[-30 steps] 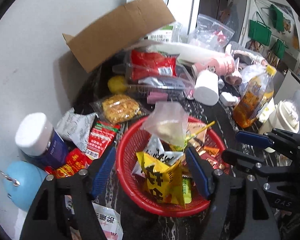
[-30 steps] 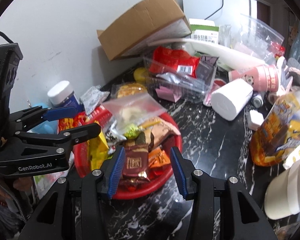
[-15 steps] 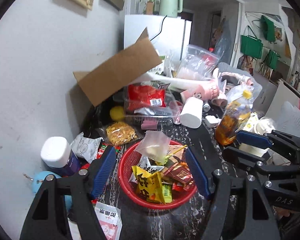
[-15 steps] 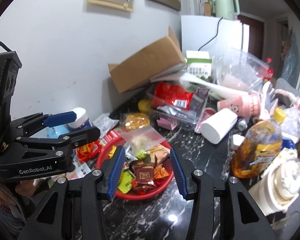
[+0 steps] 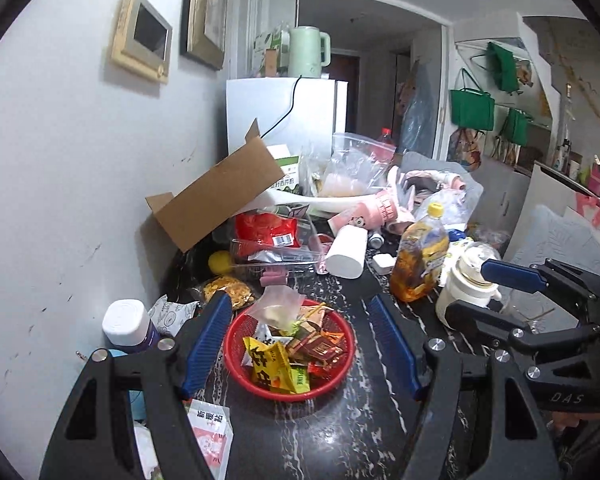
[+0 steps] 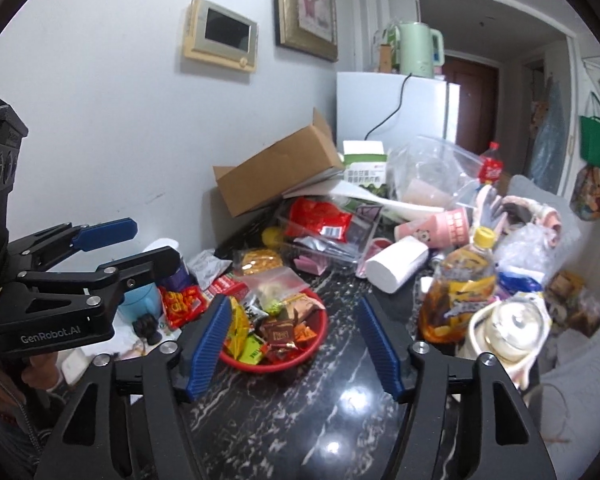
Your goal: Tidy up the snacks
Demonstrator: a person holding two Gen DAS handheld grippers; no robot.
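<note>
Red basket (image 5: 332,386) sitting mid-bench (image 5: 340,432), collecting wrapped snacks (image 5: 296,354) | left tongs (image 5: 300,344), right tongs (image 6: 294,340): you are holding both wide, empty, hovering, probably scouting strays like the noodle packet (image 5: 228,289).

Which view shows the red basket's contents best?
Left wrist: the red basket sits whole between the open fingers, its snacks visible from above. In the right wrist view the red basket is partly hidden by the left finger.

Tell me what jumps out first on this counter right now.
The red basket, heaped with snack packets, sits near the front of the black marble counter, between both grippers' open jaws. Behind it, a tilted cardboard box leans against the wall, and a yellow-capped bottle stands to the right.
</note>
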